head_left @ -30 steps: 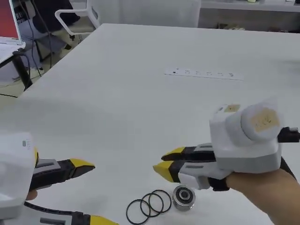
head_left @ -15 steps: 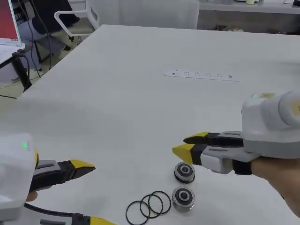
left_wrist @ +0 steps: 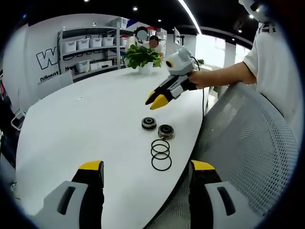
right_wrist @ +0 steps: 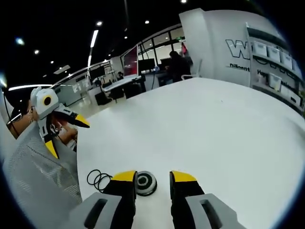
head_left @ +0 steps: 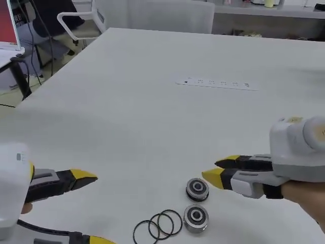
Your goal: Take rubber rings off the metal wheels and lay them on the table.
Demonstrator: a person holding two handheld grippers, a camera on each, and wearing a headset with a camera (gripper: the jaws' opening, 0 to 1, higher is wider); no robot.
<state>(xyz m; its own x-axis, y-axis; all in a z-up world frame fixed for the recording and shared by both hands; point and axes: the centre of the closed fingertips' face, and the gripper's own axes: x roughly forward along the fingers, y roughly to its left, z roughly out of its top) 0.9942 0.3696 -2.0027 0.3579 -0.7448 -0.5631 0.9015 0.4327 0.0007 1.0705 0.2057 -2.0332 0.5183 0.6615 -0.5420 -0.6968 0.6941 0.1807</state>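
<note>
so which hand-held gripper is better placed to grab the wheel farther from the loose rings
Right, probably. The right hand-held gripper has its open tips just beside that wheel, which lies right ahead of its jaws in the right gripper view. The left hand-held gripper is beyond the rings, farther away.

My left claw [head_left: 95, 207] runs off the near left corner of the head view, its lower jaw mostly cut away. My right claw [right_wrist: 154, 176] hides part of a wheel [right_wrist: 147, 183] behind one jaw. The markings on the far power strip [head_left: 217, 84] are too small to read.
</note>
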